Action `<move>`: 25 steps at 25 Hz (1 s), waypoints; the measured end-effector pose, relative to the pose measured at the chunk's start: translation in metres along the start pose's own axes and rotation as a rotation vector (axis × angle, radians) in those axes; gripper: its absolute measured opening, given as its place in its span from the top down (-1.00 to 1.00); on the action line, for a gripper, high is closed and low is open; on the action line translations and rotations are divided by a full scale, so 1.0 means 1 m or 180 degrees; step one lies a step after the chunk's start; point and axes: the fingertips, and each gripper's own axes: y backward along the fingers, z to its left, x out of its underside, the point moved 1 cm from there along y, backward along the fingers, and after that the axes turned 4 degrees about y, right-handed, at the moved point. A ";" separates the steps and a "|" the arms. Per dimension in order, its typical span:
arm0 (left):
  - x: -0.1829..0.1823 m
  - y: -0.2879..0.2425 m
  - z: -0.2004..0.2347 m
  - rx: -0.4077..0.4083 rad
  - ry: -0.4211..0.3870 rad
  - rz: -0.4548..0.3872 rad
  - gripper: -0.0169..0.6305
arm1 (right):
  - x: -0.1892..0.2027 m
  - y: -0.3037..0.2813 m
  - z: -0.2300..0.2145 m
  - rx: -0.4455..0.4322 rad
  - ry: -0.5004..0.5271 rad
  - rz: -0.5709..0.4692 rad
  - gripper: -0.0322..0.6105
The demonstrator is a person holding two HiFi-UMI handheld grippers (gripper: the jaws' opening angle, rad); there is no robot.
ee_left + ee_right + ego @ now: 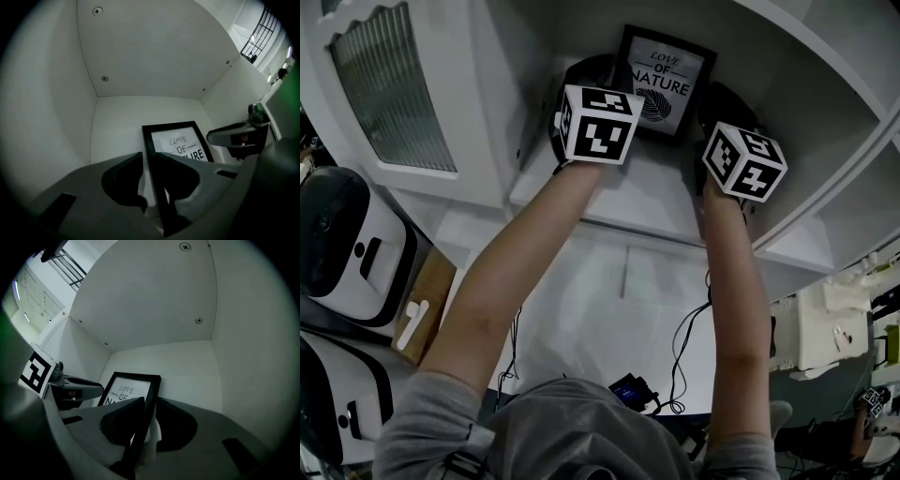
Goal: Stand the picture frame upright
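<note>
A black picture frame (pixel 661 84) with a white print reading "LOVE OF NATURE" stands nearly upright deep in a white cabinet compartment, tipped a little toward the back wall. My left gripper (pixel 614 82) is shut on the frame's left side bar. In the left gripper view that bar (pixel 151 154) runs between the jaws of the left gripper (pixel 152 187). My right gripper (pixel 712 101) is shut on the frame's right side bar. That bar (pixel 151 394) also passes between the jaws of the right gripper (pixel 143 427). The frame's lower edge is hidden by the jaws.
The compartment's back wall (pixel 140 112), side walls and ceiling (pixel 154 296) stand close around the frame. A ribbed glass cabinet door (pixel 394 84) hangs open at the left. White appliances (pixel 347 244) and a wooden board (pixel 422 309) lie below left, cables (pixel 675 366) below.
</note>
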 end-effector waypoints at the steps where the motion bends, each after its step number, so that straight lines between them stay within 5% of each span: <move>1: -0.001 0.002 0.003 -0.0036 -0.0003 -0.0042 0.69 | -0.001 0.001 0.001 0.0004 0.0019 -0.0011 0.65; 9: -0.027 0.026 0.006 -0.0079 -0.0111 -0.0457 0.76 | -0.014 0.014 0.008 -0.0006 0.0105 -0.0094 0.65; 16: -0.036 0.057 -0.025 0.0333 -0.0308 -0.0626 0.92 | -0.021 0.037 0.024 -0.0159 0.0042 -0.0166 0.80; 25: -0.047 0.135 -0.039 0.0721 0.0037 -0.0787 0.93 | -0.049 0.096 0.054 -0.0335 -0.0061 -0.0383 0.82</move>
